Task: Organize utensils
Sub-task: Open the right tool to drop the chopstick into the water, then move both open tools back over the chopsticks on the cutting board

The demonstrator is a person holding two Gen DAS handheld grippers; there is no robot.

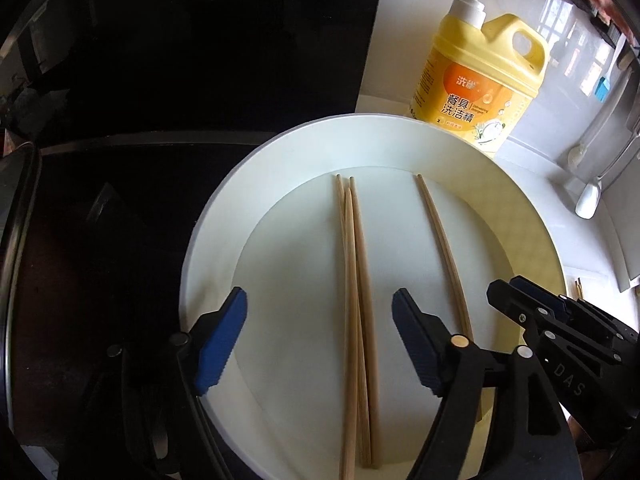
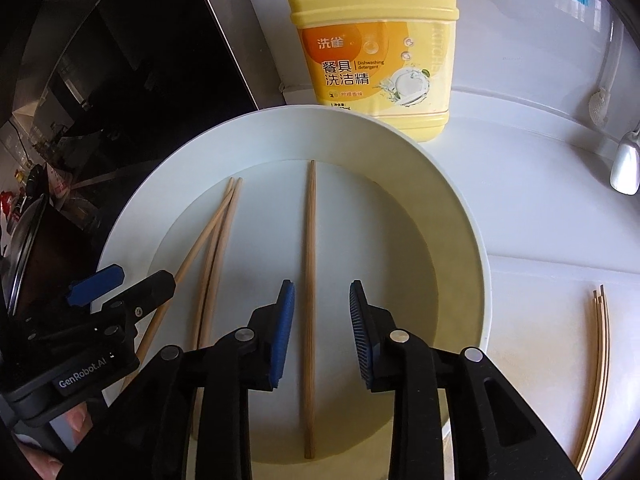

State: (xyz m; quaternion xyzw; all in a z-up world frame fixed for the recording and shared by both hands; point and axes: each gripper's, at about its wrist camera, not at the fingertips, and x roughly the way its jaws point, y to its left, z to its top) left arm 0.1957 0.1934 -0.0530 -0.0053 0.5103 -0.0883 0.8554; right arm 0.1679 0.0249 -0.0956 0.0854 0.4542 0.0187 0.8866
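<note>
**Two open grippers over a plate of chopsticks**

Both grippers hang above one wide white plate, jaws spread and holding nothing. The right gripper straddles a single bamboo chopstick that lies straight ahead between its ribbed blue pads, touching neither. To its left the left gripper brackets a bundle of three chopsticks, which lie close together and cross near their far tips; its pads stand clear on both sides.

From the left wrist view the right gripper's black frame crowds in at lower right, just beside the single chopstick's near end. From the right wrist view the left gripper's body sits over the near ends of the bundle.

Beyond the plate's far rim stands a yellow plastic dishwashing detergent jug with a white pump and moulded handle. Right of the right gripper, off the plate on the glossy white counter, lie a few more chopsticks side by side. A white spoon rests farther off right. To the left a dark glass cooktop adjoins the counter.
</note>
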